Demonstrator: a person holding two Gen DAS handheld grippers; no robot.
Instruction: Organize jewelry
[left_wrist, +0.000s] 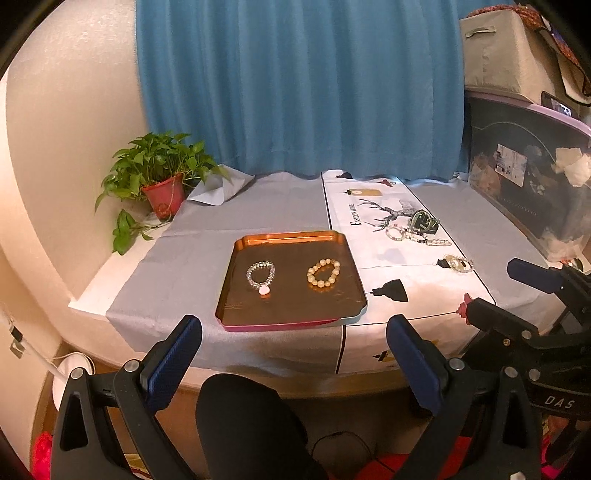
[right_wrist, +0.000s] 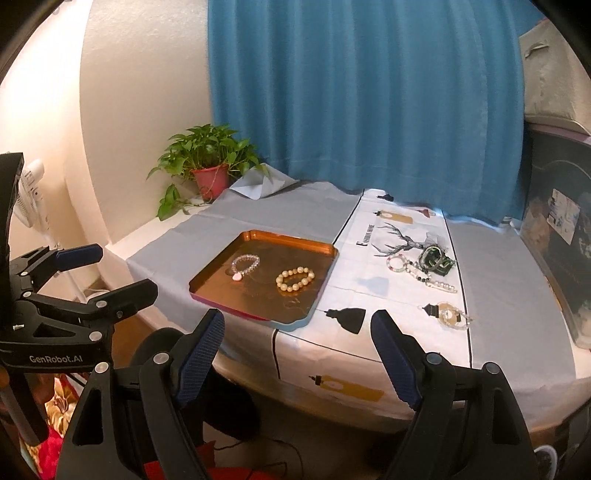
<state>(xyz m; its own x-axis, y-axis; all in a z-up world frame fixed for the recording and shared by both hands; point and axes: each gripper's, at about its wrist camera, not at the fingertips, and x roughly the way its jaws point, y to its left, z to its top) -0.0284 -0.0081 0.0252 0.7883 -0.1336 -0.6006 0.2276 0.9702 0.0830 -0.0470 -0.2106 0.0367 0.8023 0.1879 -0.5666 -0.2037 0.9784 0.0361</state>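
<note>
Both tongs, left tongs (left_wrist: 293, 360) and right tongs (right_wrist: 297, 356), hang open and empty near the bench. 2 bracelets lie in the copper metal tray (left_wrist: 236, 291); the tangled beaded bracelets (right_wrist: 424, 269) far right look light, limp, slippery: pinch 1 strand.

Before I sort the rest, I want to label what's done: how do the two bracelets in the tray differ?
The clear bracelet has small, glassy beads; the yellow bracelet has larger, opaque cream-gold beads. The clear one carries a pale pink pendant at its near end; the yellow one has none. The clear one lies in the left half of the tray, the yellow one in the right. Both lie flat as closed loops, apart from each other.
</note>
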